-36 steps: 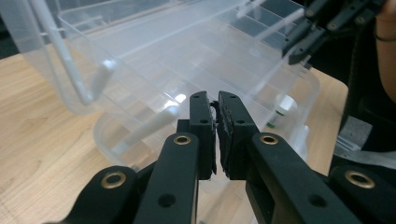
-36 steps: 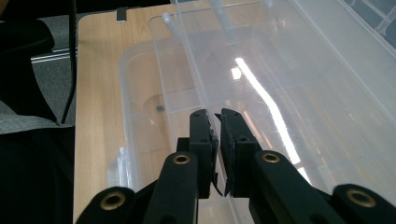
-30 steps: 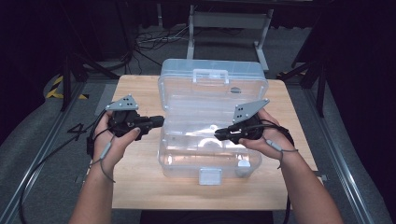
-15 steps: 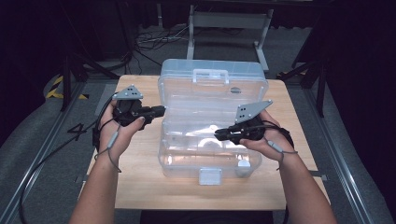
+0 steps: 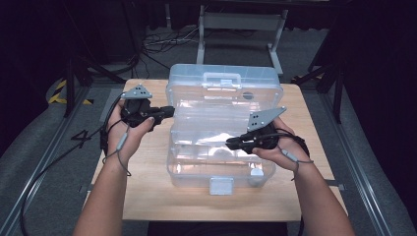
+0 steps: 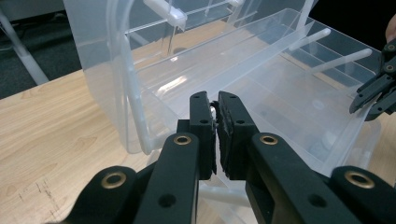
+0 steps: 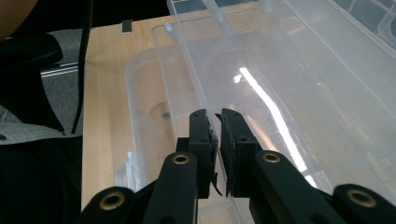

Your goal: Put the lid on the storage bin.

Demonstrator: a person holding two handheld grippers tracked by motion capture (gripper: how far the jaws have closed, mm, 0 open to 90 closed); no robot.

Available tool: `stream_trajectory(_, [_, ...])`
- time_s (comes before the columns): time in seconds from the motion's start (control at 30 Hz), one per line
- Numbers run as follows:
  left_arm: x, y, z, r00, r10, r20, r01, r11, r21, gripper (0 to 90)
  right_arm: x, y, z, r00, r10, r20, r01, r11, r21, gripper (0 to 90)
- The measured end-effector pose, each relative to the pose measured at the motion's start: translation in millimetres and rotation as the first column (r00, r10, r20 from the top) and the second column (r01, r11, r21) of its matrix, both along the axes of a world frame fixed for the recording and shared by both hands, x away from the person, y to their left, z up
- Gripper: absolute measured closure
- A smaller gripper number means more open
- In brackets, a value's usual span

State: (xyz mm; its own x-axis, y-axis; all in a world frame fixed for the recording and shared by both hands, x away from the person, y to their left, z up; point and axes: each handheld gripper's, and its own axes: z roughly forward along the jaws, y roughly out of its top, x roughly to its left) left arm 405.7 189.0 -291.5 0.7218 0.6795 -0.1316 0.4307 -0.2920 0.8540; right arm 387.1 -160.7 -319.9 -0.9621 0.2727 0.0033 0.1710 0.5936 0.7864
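A clear plastic toolbox (image 5: 223,81) stands open on the wooden table (image 5: 147,196), its lid upright at the far side. A clear inner tray (image 5: 206,125) hangs above the box's base, with its left end higher. My left gripper (image 5: 169,111) meets the tray's left end. In the left gripper view its jaws (image 6: 215,109) are shut on a sliver of the tray's white rim. My right gripper (image 5: 230,143) reaches in from the right to the tray's near long rim. That rim runs in between its closed jaws (image 7: 215,119). The right gripper (image 6: 357,107) also shows far off at the tray's rim.
The box's white latch (image 5: 221,185) faces the near table edge, and a small white item (image 5: 255,172) lies in the base. Beyond the table stand a grey metal frame (image 5: 241,22) and floor cables (image 5: 162,42). Bare wood lies to the left and in front of the box.
My left gripper has moved away from me along the box's left side, still shut. The right gripper has kept its place.
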Motion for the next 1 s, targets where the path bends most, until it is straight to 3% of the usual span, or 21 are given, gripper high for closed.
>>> stream_trajectory(1.0, [0.1,0.5,5.1,0.9996,0.028,0.01,-0.028,0.9996,-0.003,85.9,-5.5,3.0,-3.5,0.9991,0.032,-0.027,-0.033,0.998,-0.044,84.1])
